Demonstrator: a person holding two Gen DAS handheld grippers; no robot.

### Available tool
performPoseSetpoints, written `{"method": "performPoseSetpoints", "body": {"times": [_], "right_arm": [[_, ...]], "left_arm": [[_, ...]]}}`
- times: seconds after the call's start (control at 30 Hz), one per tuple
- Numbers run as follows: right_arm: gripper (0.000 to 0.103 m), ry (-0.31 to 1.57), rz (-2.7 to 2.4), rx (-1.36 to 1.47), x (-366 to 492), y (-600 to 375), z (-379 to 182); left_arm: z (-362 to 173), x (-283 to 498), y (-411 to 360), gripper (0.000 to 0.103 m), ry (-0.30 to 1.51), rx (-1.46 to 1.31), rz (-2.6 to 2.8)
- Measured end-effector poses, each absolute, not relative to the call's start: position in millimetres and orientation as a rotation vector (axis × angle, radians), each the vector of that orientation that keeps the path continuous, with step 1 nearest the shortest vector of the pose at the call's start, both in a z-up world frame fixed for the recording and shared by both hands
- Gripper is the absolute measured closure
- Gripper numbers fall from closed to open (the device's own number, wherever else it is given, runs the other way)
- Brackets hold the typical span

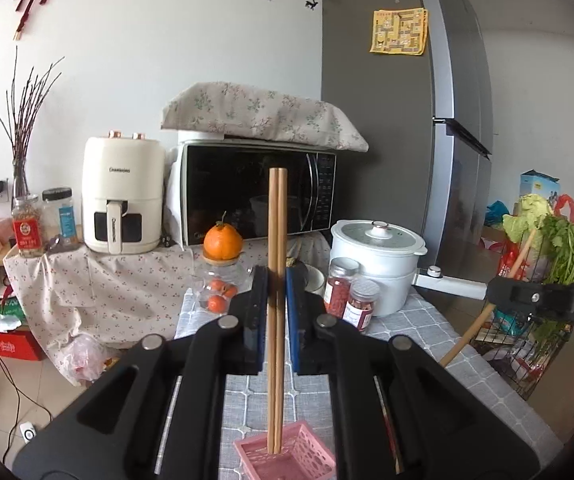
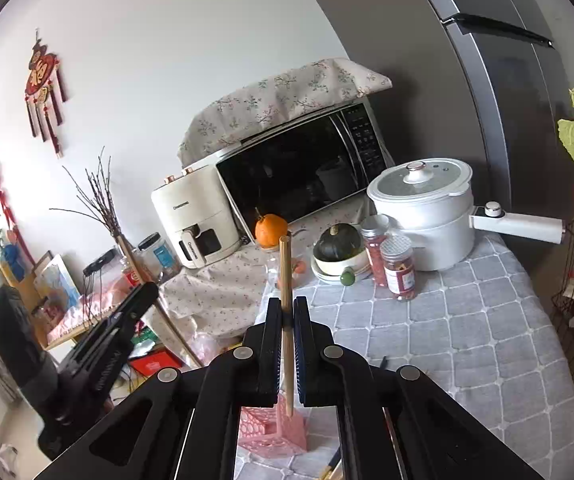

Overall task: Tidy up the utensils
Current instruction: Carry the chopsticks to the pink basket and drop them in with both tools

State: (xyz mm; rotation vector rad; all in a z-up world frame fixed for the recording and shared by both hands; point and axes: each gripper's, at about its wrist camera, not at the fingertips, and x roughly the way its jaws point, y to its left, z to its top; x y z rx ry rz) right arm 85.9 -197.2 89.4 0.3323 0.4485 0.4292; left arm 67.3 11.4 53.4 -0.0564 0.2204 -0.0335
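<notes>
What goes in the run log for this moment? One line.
left gripper: shut on chopstick pair | right gripper: shut on single chopstick | pink basket: below

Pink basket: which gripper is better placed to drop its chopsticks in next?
Probably left. The left gripper holds its chopstick pair upright with the lower ends at the pink basket. The right gripper's single chopstick also hangs over it.

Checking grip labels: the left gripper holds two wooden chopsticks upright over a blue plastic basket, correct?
Not quite. The left wrist view shows the left gripper clamping two wooden chopsticks upright, but the plastic basket below is pink, not blue.
</notes>
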Motion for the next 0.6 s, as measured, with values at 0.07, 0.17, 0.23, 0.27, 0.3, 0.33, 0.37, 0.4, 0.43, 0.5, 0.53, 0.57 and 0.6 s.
{"method": "performPoseSetpoints", "body": {"times": [0.07,0.17,0.23,0.27,0.3,0.33,0.37,0.4,0.43,0.5,0.53,0.57,0.6], "right_arm": [[0.097,0.445,0.448,0.334,88,-190,87],[0.097,0.449,0.466,0.34,93,-181,82],[0.097,0.458,0.47,0.34,96,-178,79],[0.097,0.462,0.471,0.339,97,-177,78],[0.098,0.466,0.471,0.337,98,-176,77],[0.097,0.469,0.47,0.332,98,-175,76],[0.097,0.472,0.468,0.329,99,-174,75],[0.097,0.476,0.467,0.326,99,-173,73],[0.097,0.479,0.467,0.325,99,-173,73],[0.097,0.486,0.466,0.322,99,-173,71],[0.097,0.488,0.467,0.323,100,-173,70],[0.097,0.492,0.468,0.323,101,-173,70],[0.097,0.495,0.469,0.323,102,-173,69]], "left_arm": [[42,77,17,0.093,0.263,-0.089,-0.029],[27,86,21,0.093,0.329,-0.108,-0.023],[19,91,22,0.093,0.372,-0.104,-0.015],[16,94,22,0.093,0.396,-0.101,-0.015],[13,96,22,0.093,0.415,-0.099,-0.015],[11,98,21,0.093,0.432,-0.096,-0.019],[9,98,20,0.093,0.445,-0.091,-0.019],[8,98,19,0.088,0.455,-0.086,-0.017],[8,98,19,0.078,0.464,-0.085,-0.021],[10,93,19,0.06,0.474,-0.09,-0.02],[12,90,21,0.052,0.476,-0.097,-0.019],[15,87,23,0.05,0.48,-0.104,-0.02],[17,82,24,0.046,0.487,-0.11,-0.021]]}}
